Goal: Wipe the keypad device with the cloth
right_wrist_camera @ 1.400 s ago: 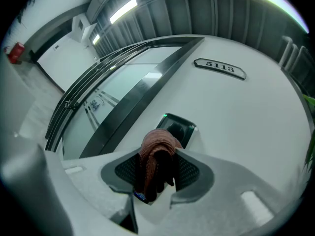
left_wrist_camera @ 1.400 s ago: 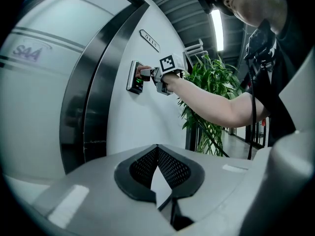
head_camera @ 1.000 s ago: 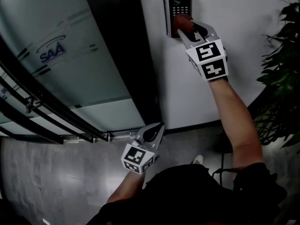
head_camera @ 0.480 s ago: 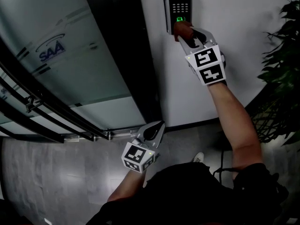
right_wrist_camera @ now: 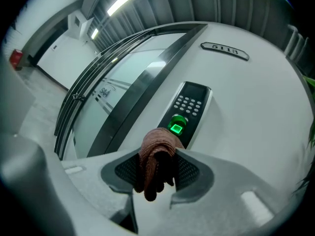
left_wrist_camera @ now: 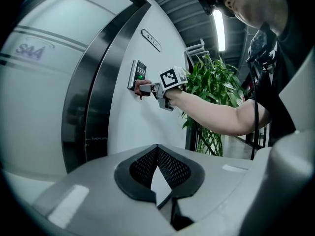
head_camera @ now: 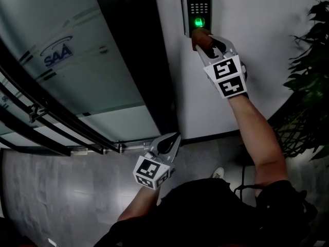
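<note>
Low by the person's waist the left tool (head_camera: 171, 142) hangs, jaws together and empty, over open floor (head_camera: 61, 199); further up, the right tool (head_camera: 205, 39) is clamped on the brown cloth (head_camera: 200, 34), pressed to the keypad device's (head_camera: 196, 1) lower edge below its green light (head_camera: 198, 22). Bare wall (head_camera: 262, 19) lies rightward; the dark door frame (head_camera: 136, 50) crowds its left.

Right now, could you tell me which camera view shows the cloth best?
The right gripper view: the cloth sits central, clamped in the right gripper's tongs. The head view shows a small reddish bunch at the keypad device; the left gripper view, a distant speck.
</note>
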The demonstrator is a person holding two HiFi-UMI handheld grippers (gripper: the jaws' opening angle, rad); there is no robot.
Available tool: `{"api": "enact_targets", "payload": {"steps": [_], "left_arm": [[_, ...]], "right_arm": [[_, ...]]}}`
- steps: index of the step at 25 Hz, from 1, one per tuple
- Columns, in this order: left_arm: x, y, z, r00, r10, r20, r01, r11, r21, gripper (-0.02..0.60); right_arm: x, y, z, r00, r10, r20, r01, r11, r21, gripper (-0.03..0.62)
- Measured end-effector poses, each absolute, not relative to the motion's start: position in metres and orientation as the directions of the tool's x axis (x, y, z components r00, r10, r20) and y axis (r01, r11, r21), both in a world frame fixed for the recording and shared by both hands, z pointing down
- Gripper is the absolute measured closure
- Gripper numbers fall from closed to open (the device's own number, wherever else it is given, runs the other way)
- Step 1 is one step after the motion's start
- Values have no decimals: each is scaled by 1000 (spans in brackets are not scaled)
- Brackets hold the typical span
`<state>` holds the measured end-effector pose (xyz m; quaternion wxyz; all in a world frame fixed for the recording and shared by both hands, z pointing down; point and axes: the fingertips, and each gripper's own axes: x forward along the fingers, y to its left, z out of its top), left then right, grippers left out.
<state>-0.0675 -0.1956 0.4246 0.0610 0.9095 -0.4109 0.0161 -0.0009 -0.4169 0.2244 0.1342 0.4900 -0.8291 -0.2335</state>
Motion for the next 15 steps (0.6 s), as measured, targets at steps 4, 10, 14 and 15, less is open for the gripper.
{"api": "enact_targets", "payload": {"steps": [4, 10, 14, 15], "left_arm": [[-67, -195, 425, 663, -744, 81, -748, -656, 99, 566], [-65, -193, 425, 666, -741, 83, -745, -659, 98, 566], [-66, -192, 425, 664, -743, 84, -747, -657, 97, 566], [-66, -192, 425, 664, -743, 85, -747, -657, 97, 566]], "right_arm": [[-2, -417, 237, -485, -874, 18, -742, 423, 521, 448], [0, -416, 247, -484, -874, 37, -743, 433, 511, 448], [3, -416, 253, -487, -871, 57, -745, 449, 493, 448], [3, -416, 254, -488, -871, 61, -746, 452, 488, 448]]}}
